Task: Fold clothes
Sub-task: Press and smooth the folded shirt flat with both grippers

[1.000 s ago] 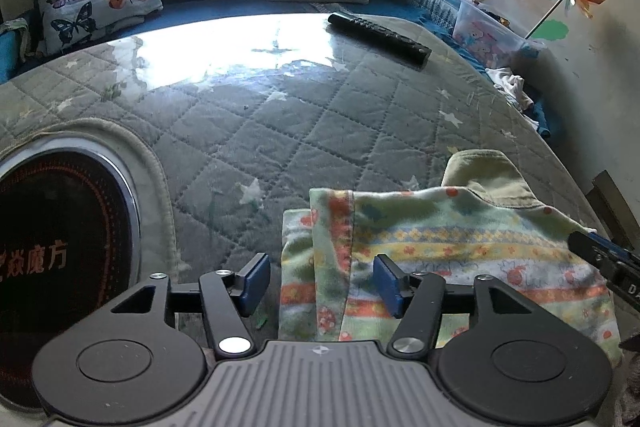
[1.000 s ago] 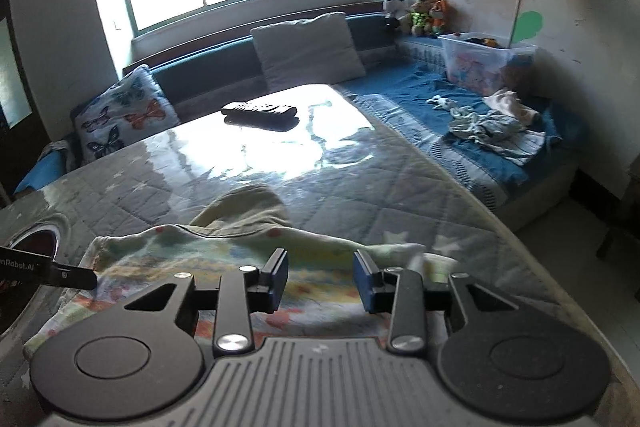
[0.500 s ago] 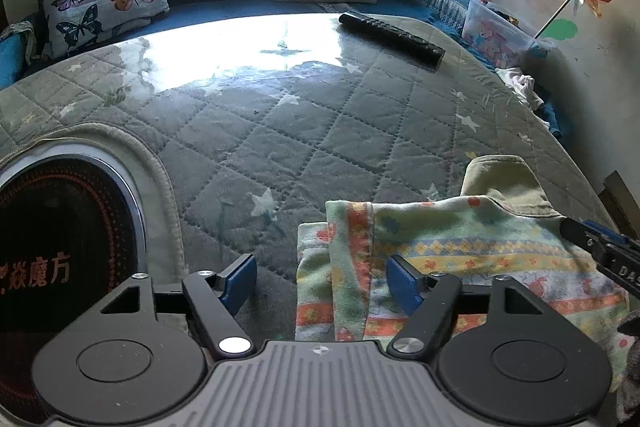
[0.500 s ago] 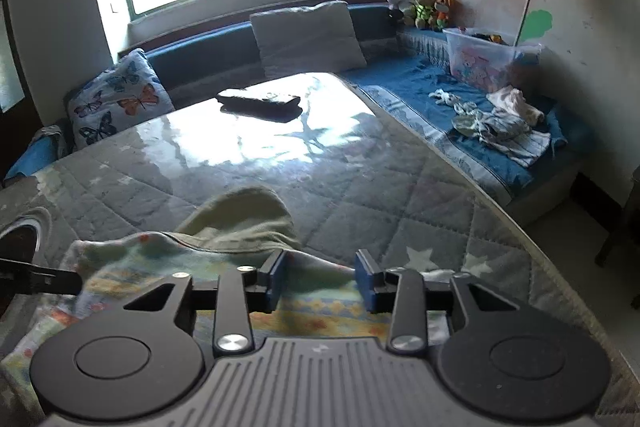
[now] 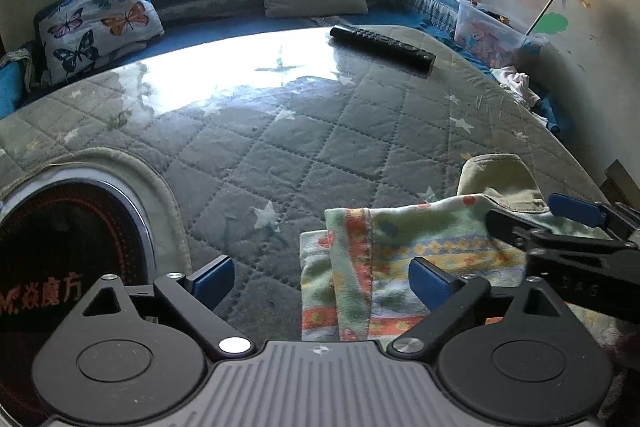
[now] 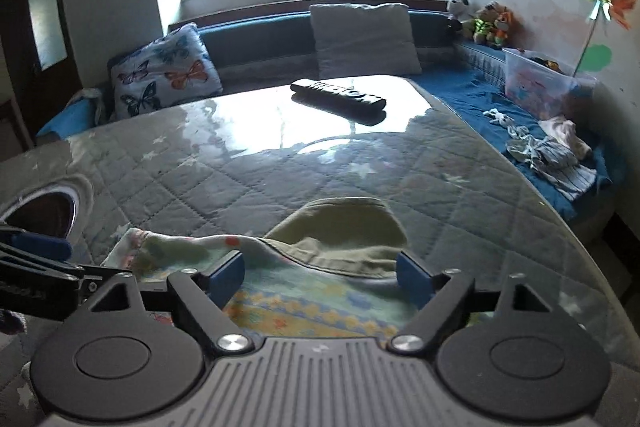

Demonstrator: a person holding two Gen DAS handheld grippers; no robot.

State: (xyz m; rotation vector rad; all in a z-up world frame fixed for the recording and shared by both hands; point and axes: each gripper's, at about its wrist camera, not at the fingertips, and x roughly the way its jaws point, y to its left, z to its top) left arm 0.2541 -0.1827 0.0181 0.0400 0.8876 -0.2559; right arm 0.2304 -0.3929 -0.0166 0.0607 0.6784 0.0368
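Both tongs gaped empty over a small folded garment on the quilted surface.

The left tongs (image 5: 322, 277) stood wide apart, their blue pads straddling the left edge of the pastel patterned fleece garment (image 5: 404, 259), gripping nothing. The right tongs (image 6: 320, 273) were likewise spread wide above that garment (image 6: 304, 291), beside its olive-green hood (image 6: 340, 227). The garment lay at the near edge of the glossy grey star-quilted surface (image 5: 256, 147), well apart from the long black remote control (image 6: 340, 95) at the far side.
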